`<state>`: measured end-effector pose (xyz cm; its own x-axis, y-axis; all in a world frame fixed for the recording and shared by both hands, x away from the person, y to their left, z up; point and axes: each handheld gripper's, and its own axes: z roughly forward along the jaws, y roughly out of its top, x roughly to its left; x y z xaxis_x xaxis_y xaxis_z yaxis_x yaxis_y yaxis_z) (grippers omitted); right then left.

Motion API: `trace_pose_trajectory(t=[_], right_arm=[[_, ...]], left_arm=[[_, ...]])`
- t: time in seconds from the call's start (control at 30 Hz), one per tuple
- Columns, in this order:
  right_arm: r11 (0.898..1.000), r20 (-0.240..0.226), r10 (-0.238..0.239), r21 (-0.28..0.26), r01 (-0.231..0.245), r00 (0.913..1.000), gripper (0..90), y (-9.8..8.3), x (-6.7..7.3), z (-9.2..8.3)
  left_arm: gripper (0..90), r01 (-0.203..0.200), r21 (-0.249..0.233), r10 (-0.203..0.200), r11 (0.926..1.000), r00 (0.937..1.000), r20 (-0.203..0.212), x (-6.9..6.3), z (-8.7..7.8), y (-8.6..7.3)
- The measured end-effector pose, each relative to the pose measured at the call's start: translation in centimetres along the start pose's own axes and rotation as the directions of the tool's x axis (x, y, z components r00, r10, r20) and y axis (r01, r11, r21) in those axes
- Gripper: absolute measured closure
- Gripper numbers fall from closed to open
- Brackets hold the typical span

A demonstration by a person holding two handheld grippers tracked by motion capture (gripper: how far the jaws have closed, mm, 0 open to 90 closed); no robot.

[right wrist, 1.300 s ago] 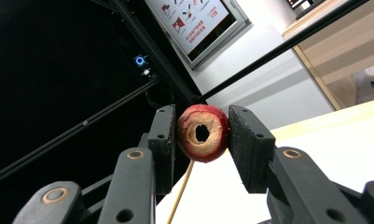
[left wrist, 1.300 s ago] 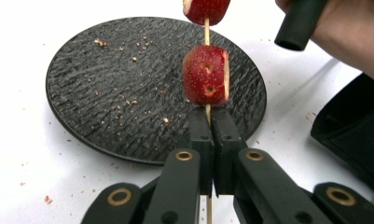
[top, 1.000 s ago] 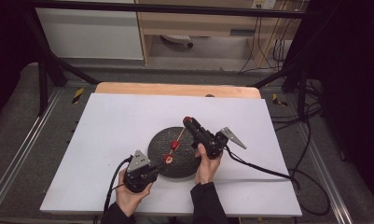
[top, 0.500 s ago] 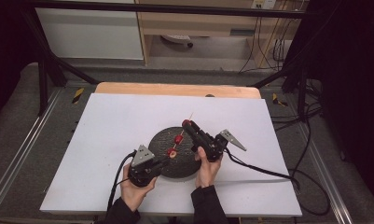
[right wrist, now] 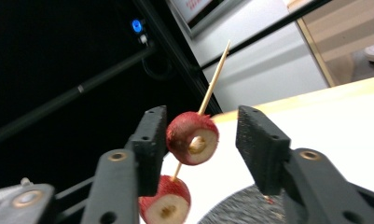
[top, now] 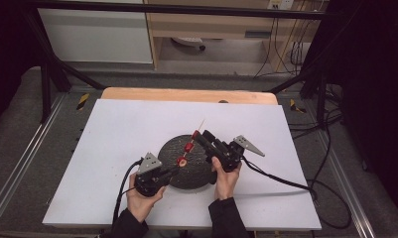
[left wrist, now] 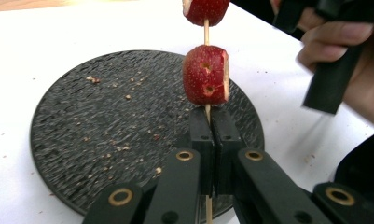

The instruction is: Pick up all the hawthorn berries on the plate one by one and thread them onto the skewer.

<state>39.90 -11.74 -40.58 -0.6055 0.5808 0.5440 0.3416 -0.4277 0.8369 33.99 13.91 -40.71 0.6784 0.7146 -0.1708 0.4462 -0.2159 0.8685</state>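
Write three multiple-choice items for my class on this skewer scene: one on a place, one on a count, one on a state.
1. Where is the skewer?
A. above the plate
B. on the floor
C. flat on the white table

2. How many fruit pieces sit on the skewer?
A. one
B. two
C. five

3. How do the left gripper jaws stand?
A. wide open, empty
B. shut on the skewer
C. shut on the plate's rim

Answers:
1 A: the high view shows it slanting over the dark plate.
2 B: the upper piece and lower piece show in the right gripper view.
3 B: the left gripper view shows the stick pinched between closed jaws.
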Motion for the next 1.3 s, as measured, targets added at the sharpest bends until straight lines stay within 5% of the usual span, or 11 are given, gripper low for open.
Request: trace_pose_trajectory(t=[0.2,0.43,0.53,0.77,0.83,1.07,1.3], right_arm=[[0.99,0.023,-0.088,0.11,0.085,0.9959,33.4,1.2,-0.6,-1.0],[0.947,0.081,-0.191,0.276,0.163,0.9782,11.8,1.5,-2.4,-2.5],[0.923,0.092,-0.225,0.34,0.182,0.97,7.1,1.3,-3.1,-3.2],[0.812,0.087,-0.346,0.527,0.252,0.9341,0.6,0.7,-4.6,-4.7],[0.787,0.078,-0.367,0.557,0.264,0.9271,0.5,0.6,-5.0,-5.3],[0.737,0.063,-0.397,0.617,0.277,0.9156,0.5,0.3,-6.1,-8.0],[0.704,0.042,-0.415,0.648,0.292,0.9088,0.6,-0.1,-7.0,-10.2]], left_arm=[[88.6,-0.003,0.013,0.003,0.9999,1.0,-0.009,0.8,-0.6,-0.3],[88.6,-0.01,0.034,0.01,0.9994,0.9999,-0.013,1.6,-1.4,-0.4],[88.6,-0.022,0.049,0.022,0.9985,0.9997,-0.01,1.9,-1.7,-0.3],[88.5,-0.045,0.107,0.047,0.9932,0.9988,-0.011,2.7,-2.1,0.4],[88.5,-0.055,0.124,0.057,0.9908,0.9983,-0.013,2.9,-2.1,0.7],[88.5,-0.069,0.186,0.073,0.9801,0.9973,-0.013,3.6,-1.7,1.4],[88.5,-0.06,0.234,0.069,0.9705,0.9972,-0.029,4.3,-0.9,2.1]])
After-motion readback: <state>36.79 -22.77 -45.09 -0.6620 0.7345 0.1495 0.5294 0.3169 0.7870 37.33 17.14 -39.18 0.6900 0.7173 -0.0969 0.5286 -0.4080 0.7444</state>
